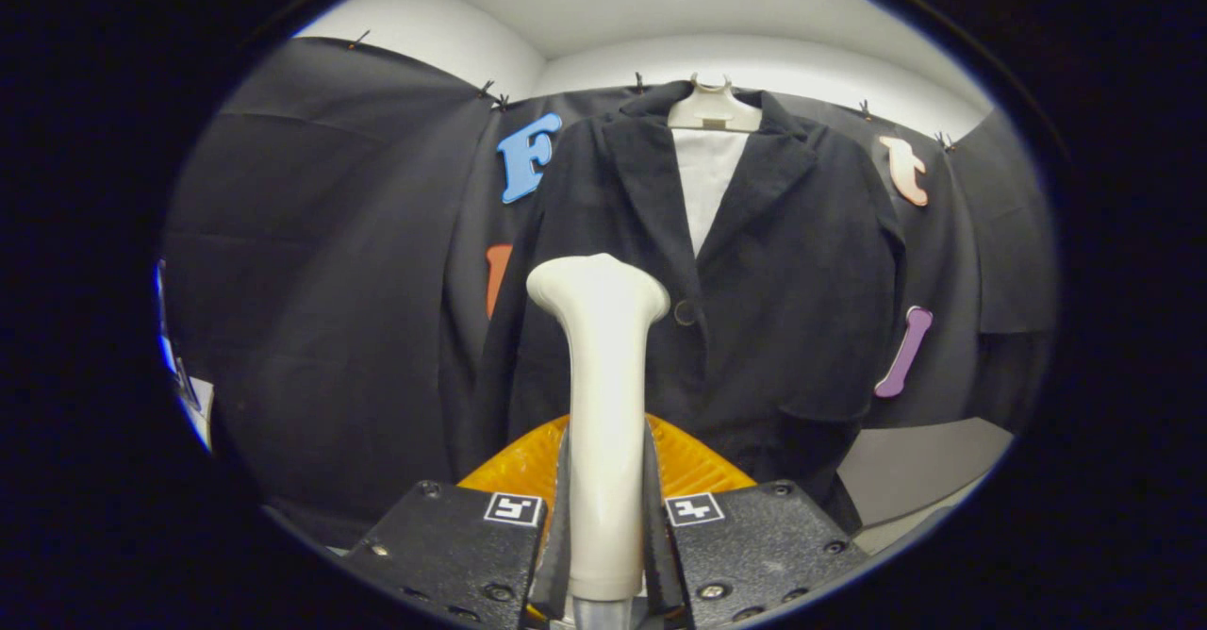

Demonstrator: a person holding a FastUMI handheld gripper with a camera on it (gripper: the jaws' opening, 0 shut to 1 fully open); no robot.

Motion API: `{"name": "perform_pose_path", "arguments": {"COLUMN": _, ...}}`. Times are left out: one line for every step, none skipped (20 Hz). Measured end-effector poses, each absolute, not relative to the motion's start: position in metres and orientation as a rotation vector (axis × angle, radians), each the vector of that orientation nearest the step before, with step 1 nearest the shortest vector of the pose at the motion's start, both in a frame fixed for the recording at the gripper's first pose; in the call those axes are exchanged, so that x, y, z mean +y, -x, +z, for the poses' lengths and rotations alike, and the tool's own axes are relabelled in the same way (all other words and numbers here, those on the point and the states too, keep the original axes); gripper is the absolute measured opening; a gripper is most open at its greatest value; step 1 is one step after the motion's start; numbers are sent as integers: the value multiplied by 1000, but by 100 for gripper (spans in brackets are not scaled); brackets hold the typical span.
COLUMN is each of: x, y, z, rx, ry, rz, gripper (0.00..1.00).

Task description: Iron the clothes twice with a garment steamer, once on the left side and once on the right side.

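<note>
Both fingers clamp steamer (603,366) (upright) | gripper (605,517) level, facing jacket (754,309)

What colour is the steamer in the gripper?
Cream white steamer, clamped in the gripper, seen best in the gripper view.

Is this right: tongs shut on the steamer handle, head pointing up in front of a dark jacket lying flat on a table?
One thing is off: the dark jacket is not lying flat on a table; it hangs upright on a hanger against the booth wall, as the gripper view shows. The rest holds: the tongs are shut on the steamer handle, head pointing up in front of the jacket.
</note>
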State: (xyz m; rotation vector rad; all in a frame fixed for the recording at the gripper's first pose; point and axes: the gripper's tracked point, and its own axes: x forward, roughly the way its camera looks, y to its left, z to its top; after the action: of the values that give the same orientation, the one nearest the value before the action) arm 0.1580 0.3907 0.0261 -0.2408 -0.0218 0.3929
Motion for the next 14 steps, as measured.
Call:
{"name": "perform_pose_path", "arguments": {"x": 388, "y": -157, "z": 16, "rx": 4, "ry": 244, "rz": 391, "gripper": 34}}
{"name": "perform_pose_path", "arguments": {"x": 385, "y": -156, "z": 5, "rx": 27, "ry": 247, "rz": 389, "gripper": 34}}
{"name": "perform_pose_path", "arguments": {"x": 383, "y": -156, "z": -4, "rx": 49, "ry": 250, "rz": 389, "gripper": 34}}
{"name": "perform_pose_path", "arguments": {"x": 380, "y": -154, "z": -14, "rx": 68, "ry": 256, "rz": 389, "gripper": 34}}
{"name": "perform_pose_path", "arguments": {"x": 377, "y": -152, "z": -23, "rx": 86, "ry": 265, "rz": 389, "gripper": 34}}
{"name": "perform_pose_path", "arguments": {"x": 375, "y": -150, "z": -33, "rx": 104, "ry": 274, "rz": 389, "gripper": 34}}
{"name": "perform_pose_path", "arguments": {"x": 374, "y": -150, "z": -40, "rx": 118, "ry": 282, "rz": 388, "gripper": 34}}
{"name": "perform_pose_path", "arguments": {"x": 374, "y": -150, "z": -49, "rx": 133, "ry": 288, "rz": 390, "gripper": 34}}
{"name": "perform_pose_path", "arguments": {"x": 374, "y": -149, "z": -58, "rx": 151, "ry": 293, "rz": 392, "gripper": 34}}
{"name": "perform_pose_path", "arguments": {"x": 372, "y": -146, "z": -65, "rx": 160, "ry": 302, "rz": 392, "gripper": 34}}
{"name": "perform_pose_path", "arguments": {"x": 369, "y": -144, "z": -72, "rx": 168, "ry": 312, "rz": 392, "gripper": 34}}
{"name": "perform_pose_path", "arguments": {"x": 368, "y": -142, "z": -80, "rx": 182, "ry": 321, "rz": 393, "gripper": 34}}
{"name": "perform_pose_path", "arguments": {"x": 366, "y": -141, "z": -90, "rx": 206, "ry": 323, "rz": 396, "gripper": 34}}
{"name": "perform_pose_path", "arguments": {"x": 364, "y": -140, "z": -100, "rx": 233, "ry": 326, "rz": 396, "gripper": 34}}
